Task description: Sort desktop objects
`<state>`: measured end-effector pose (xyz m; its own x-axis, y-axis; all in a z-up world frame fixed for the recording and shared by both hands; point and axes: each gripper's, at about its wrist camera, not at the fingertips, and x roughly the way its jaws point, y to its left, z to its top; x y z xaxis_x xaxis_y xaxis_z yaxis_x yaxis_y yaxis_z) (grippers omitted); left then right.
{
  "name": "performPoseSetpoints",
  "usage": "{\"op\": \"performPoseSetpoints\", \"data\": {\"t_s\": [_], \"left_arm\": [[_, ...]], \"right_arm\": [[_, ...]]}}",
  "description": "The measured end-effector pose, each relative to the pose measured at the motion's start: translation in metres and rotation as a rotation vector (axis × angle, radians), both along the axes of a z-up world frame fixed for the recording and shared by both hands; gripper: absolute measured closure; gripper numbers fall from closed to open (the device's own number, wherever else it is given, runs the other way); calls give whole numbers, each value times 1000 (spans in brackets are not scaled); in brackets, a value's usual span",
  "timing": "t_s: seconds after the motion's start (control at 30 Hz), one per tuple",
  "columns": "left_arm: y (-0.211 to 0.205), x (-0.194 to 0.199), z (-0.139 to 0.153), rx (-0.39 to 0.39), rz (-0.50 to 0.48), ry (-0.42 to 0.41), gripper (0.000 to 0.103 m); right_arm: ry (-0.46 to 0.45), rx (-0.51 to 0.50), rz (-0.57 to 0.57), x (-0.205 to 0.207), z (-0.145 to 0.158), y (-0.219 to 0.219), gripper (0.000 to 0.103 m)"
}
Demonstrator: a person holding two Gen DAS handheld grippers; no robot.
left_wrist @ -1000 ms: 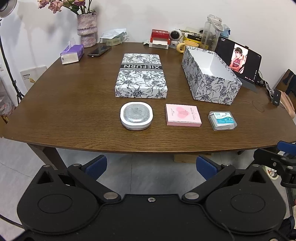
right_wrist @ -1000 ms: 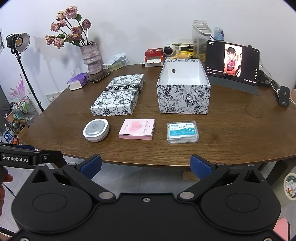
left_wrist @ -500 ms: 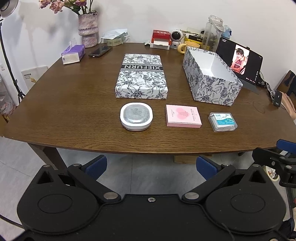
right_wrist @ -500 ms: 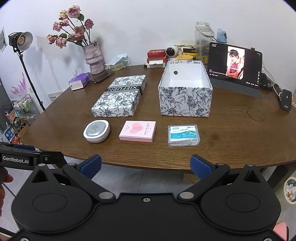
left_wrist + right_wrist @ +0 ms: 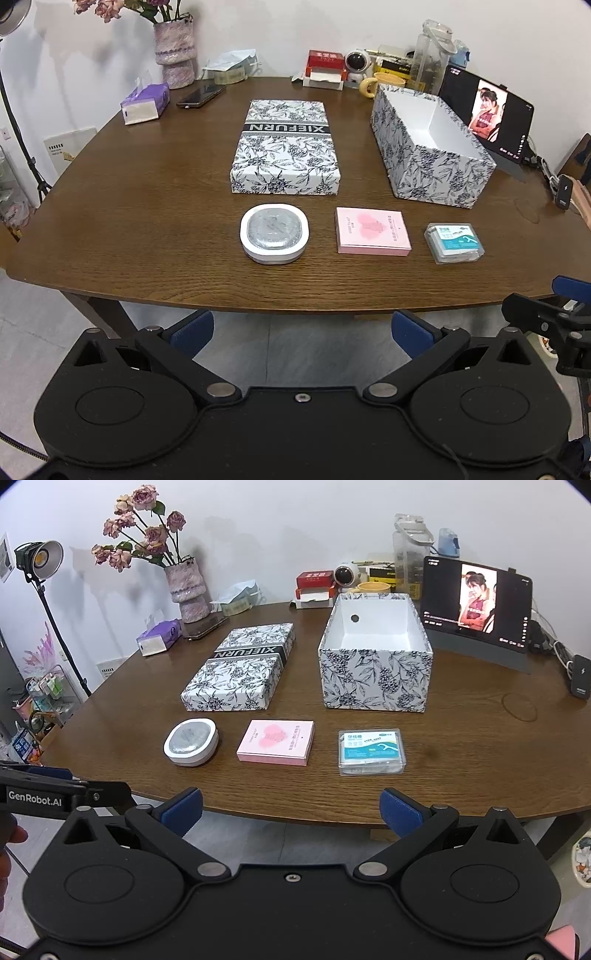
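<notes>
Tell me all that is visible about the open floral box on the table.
The open floral box is a deep rectangular box, apparently cardboard, printed outside with dark leaves and berries on white. Its inside is plain white and looks empty, with a round hole in the far end wall. It has no lid on, stands upright on the wooden table, to the right of the floral lid, and touches nothing else.
</notes>
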<state>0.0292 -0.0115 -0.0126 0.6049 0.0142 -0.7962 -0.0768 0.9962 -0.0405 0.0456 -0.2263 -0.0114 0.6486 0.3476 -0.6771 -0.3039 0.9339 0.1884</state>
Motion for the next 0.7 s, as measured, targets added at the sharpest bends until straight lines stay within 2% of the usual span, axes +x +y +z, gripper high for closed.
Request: {"op": "performPoseSetpoints", "data": {"t_s": [0.27, 0.7], "left_arm": [[4, 26, -17, 23, 11, 53, 0], [7, 80, -46, 19, -24, 64, 0]], "right_arm": [[44, -12, 17, 21, -17, 8, 0], [90, -53, -23, 68, -46, 16, 0]]}}
